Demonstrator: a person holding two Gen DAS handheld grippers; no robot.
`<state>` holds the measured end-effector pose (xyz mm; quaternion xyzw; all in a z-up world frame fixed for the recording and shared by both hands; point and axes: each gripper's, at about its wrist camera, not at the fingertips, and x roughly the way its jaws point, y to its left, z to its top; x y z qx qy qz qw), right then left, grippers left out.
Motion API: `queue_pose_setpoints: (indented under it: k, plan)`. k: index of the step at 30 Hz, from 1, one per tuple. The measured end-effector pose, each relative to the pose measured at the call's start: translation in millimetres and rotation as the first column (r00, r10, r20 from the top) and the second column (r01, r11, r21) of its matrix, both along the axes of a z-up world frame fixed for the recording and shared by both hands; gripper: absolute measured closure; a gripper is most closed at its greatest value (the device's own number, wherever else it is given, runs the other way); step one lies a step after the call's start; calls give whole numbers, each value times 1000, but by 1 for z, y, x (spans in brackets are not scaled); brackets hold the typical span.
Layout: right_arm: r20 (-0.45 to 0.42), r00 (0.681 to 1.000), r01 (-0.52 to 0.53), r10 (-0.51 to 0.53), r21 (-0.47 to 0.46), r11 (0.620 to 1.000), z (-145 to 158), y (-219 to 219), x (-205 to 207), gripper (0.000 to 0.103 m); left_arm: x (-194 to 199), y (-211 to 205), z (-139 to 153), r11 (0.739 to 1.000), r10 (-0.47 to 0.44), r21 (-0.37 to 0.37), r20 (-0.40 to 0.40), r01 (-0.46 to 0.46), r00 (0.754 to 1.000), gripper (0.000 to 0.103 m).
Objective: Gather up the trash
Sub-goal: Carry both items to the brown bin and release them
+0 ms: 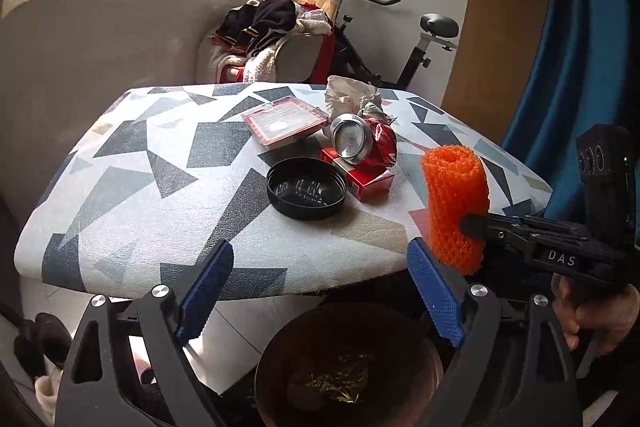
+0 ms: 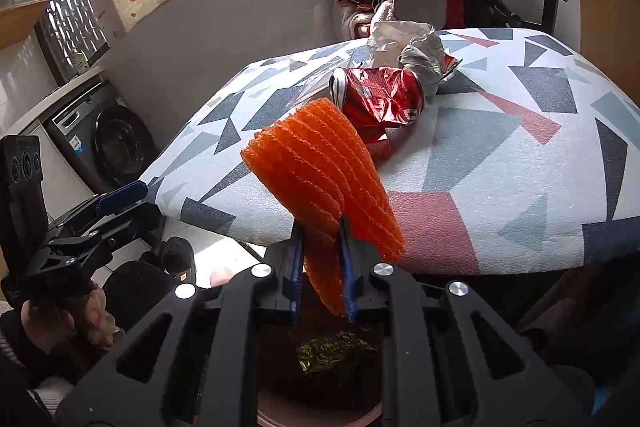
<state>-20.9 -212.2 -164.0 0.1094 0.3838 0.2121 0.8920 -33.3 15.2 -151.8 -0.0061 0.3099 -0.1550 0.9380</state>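
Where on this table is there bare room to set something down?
The table's whole left half is bare, from its left edge to the black lid and clear tray. In the right wrist view, the near right part is bare too. The middle far side is crowded: crushed can, red box, crumpled paper.

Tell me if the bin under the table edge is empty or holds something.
Not empty: the bin holds a crumpled gold wrapper at its bottom. The foam net is not in yet.

Open tabletop (image 1: 132,187) left of black lid (image 1: 306,187)
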Motion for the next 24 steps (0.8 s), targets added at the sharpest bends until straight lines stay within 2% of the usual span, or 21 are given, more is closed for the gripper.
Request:
queue_pose_setpoints:
  k: [4,12,21,24]
  plan:
    - [-44,997,-57,56,-20,998,-14,16,-6,83,2,12,10,998,52,16,24,-53,998,9]
    - [-149,978,-159,143,-101,982,-42,44,-15,83,8,29,9,992,124,13,6,-124,992,8]
    - [-183,971,-182,154,-142,973,-50,52,-14,81,8,34,7,990,139,19,-5,-139,990,7]
    - [-194,970,-182,149,-161,970,-54,55,-14,75,9,35,5,989,146,17,-14,-146,989,7]
